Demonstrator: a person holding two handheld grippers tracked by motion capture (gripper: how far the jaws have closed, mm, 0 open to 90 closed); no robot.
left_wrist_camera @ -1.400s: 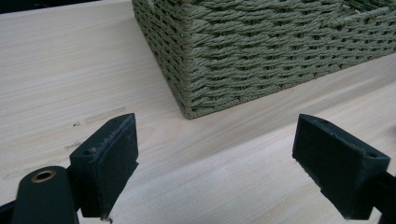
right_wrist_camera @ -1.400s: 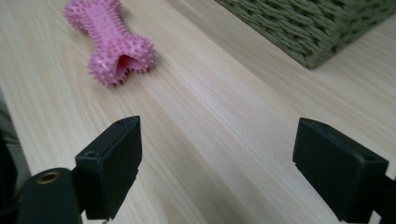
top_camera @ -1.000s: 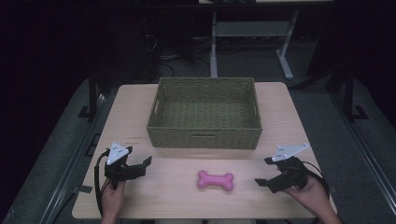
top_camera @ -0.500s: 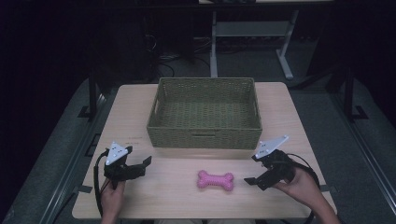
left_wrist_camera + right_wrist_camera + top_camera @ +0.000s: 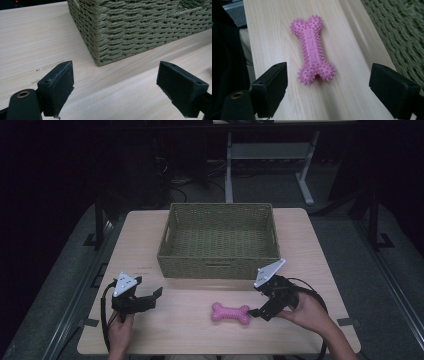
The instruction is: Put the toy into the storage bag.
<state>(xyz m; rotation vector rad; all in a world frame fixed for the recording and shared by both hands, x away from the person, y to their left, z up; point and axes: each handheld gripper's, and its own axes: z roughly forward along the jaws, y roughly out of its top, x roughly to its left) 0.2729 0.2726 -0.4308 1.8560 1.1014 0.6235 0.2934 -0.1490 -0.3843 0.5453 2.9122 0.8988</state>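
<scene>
A pink spiky bone toy (image 5: 230, 313) lies flat on the wooden table (image 5: 175, 332), just in front of a woven green basket (image 5: 220, 267). My right gripper (image 5: 259, 303) stands open right beside the toy's right end. In the right gripper view the bone toy (image 5: 313, 53) lies lengthwise ahead of the right gripper (image 5: 328, 87), its near end level with the wide-apart jaws. My left gripper (image 5: 153, 298) rests open near the table's front left. In the left gripper view the left gripper (image 5: 116, 85) holds nothing and faces the basket's (image 5: 140, 30) near corner.
The basket looks empty and takes up the table's far middle; its side (image 5: 402, 32) runs along the right of the right gripper view. Dark floor, cables and a desk frame (image 5: 270, 155) lie beyond the table. Bare wood spreads between the grippers.
My right gripper has moved left along the table's front and now sits at the bone toy's right end. The left gripper and the toy have stayed put.
</scene>
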